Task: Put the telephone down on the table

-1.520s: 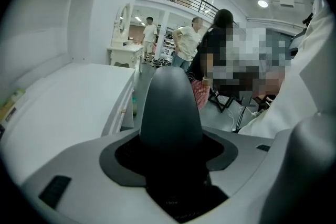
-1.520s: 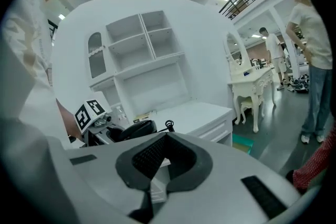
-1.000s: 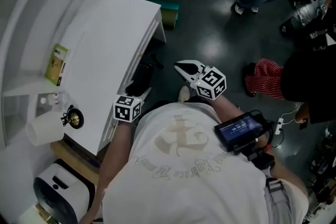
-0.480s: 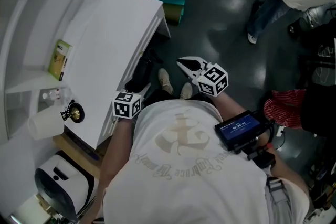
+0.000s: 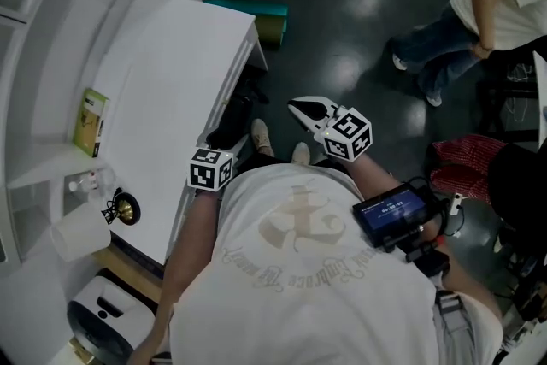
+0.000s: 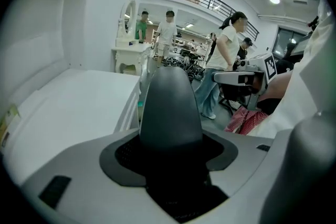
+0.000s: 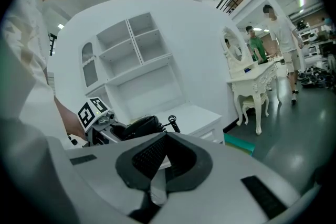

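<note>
The telephone's black handset (image 5: 229,126) hangs beside the white table's (image 5: 171,64) front edge, over the dark floor. My left gripper (image 5: 224,141) is shut on it. In the left gripper view the handset's rounded black end (image 6: 170,107) fills the space between the jaws. The right gripper view shows the handset (image 7: 137,126) with its coiled cord (image 7: 172,123) in front of the white shelves. My right gripper (image 5: 306,108) is held out over the floor to the right, with its jaws together (image 7: 164,139) and nothing in them.
On the table's left end lie a green-yellow box (image 5: 89,120), a small bottle (image 5: 85,181), a small gold and black item (image 5: 120,208) and a white cylinder (image 5: 77,231). A teal box (image 5: 261,13) lies on the floor. A bystander (image 5: 479,21) and a red chequered cloth (image 5: 466,162) are at right.
Both grippers have stayed almost in place, with the handset still held. The view has shifted over the table, and the bystander at the upper right has walked on.
</note>
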### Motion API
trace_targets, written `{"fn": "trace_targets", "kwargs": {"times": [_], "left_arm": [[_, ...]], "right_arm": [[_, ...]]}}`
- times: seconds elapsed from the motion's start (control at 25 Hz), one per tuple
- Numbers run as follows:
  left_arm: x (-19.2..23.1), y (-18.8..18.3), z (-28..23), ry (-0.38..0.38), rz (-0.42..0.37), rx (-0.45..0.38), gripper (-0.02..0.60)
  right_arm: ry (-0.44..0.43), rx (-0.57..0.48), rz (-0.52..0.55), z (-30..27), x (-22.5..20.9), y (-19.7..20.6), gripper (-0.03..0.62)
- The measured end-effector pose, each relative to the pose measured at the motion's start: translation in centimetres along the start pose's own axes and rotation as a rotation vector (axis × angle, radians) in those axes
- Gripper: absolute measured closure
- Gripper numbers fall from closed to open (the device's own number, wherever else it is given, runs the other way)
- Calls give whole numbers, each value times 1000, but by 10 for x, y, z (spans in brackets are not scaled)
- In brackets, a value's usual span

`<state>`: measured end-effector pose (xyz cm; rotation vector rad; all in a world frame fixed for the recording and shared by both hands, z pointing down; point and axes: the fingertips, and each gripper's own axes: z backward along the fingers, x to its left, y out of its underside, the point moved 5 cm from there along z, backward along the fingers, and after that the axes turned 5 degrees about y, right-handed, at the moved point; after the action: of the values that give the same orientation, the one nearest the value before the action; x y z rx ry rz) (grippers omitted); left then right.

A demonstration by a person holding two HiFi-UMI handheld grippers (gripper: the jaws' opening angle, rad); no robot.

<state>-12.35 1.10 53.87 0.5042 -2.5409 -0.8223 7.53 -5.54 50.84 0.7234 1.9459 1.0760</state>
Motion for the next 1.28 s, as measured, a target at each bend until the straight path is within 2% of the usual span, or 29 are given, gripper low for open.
{"fn": "trace_targets", "kwargs": {"times": [0.24, 0.4, 0.8, 1.28], "left_arm": [[22, -23, -9, 24, -13, 3, 302], [60, -19, -14, 28, -6, 11, 302], [115, -45, -16, -10, -15, 26, 302], [160, -72, -36, -39, -6, 33, 302]], "right_arm": [[35, -2, -4, -17, -14, -19, 579], [58, 4, -9, -45, -16, -19, 579], [91, 5, -5, -74, -20, -45, 579], [150, 34, -30, -81, -30, -56, 579]]}}
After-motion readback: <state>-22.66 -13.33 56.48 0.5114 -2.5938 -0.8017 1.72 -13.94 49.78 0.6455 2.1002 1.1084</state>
